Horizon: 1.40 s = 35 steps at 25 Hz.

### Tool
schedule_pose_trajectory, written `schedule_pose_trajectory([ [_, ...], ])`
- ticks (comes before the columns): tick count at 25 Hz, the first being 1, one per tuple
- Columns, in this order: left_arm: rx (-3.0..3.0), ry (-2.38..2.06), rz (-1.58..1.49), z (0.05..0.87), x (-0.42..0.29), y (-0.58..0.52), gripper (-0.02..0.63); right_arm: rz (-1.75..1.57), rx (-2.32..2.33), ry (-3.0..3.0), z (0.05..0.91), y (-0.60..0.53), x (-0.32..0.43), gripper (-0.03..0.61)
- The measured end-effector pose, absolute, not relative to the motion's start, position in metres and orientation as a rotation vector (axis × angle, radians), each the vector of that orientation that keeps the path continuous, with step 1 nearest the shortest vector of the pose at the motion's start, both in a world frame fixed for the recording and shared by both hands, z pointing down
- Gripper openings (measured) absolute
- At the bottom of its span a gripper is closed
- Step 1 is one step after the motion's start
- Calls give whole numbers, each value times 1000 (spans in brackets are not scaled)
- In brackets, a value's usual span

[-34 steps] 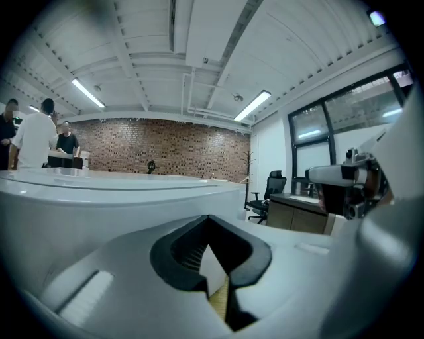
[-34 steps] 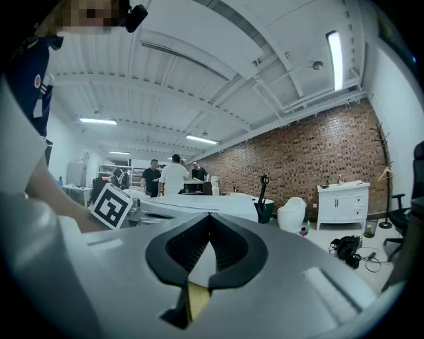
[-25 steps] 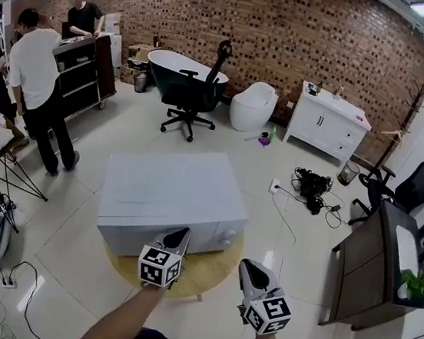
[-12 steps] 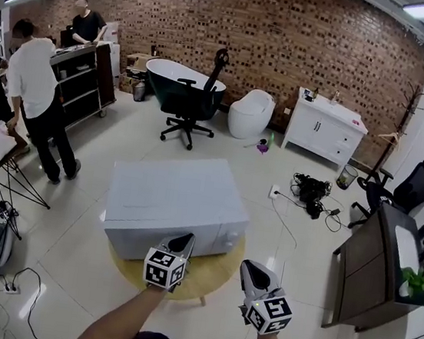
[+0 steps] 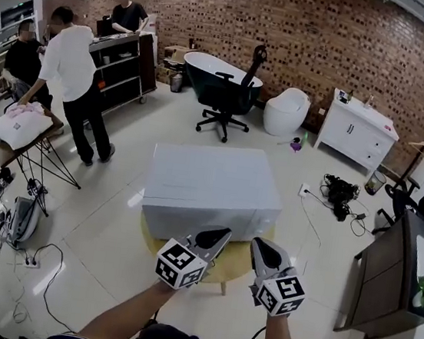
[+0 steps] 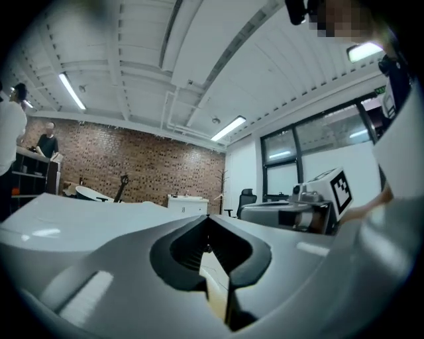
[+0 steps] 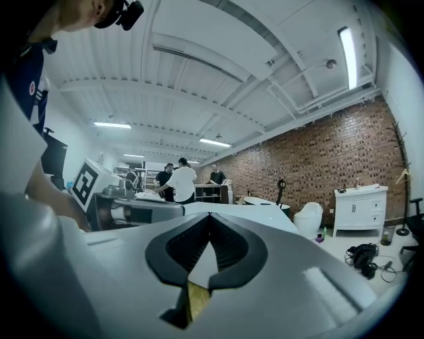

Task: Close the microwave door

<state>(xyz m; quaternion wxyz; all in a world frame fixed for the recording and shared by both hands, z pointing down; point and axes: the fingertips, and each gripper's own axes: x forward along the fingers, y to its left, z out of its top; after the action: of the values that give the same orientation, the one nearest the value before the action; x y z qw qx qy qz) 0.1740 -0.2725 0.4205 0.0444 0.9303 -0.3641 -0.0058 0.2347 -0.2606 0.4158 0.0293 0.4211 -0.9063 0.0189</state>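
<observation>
My left gripper [image 5: 214, 240] has its jaws pressed together at the tips with nothing between them, and my right gripper [image 5: 265, 251] is the same. Both hang side by side just before the white microwave [image 5: 211, 188], its front flush, on a round wooden tabletop [image 5: 237, 260].

Head view: steeply down on microwave [image 5: 214, 181]. Left, right gripper views: low, upward; 3 share brick wall [image 5: 329, 41].

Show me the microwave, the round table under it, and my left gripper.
microwave [image 5: 211, 174]: head view, middle of its white top.
round table [image 5: 234, 261]: head view, bare wood in front of the microwave.
left gripper [image 5: 220, 236]: head view, its jaw tips.
</observation>
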Motion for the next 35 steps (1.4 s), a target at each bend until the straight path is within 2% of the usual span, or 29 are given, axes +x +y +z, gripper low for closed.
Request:
schedule_pose_trajectory([
  [8, 2949, -1144, -79, 357, 156, -250, 11, -18, 1192, -2882, 370, -249, 194, 2],
  [35, 2870, -1221, -117, 355, 129, -230, 12, -63, 1120, -2907, 356, -224, 173, 0],
])
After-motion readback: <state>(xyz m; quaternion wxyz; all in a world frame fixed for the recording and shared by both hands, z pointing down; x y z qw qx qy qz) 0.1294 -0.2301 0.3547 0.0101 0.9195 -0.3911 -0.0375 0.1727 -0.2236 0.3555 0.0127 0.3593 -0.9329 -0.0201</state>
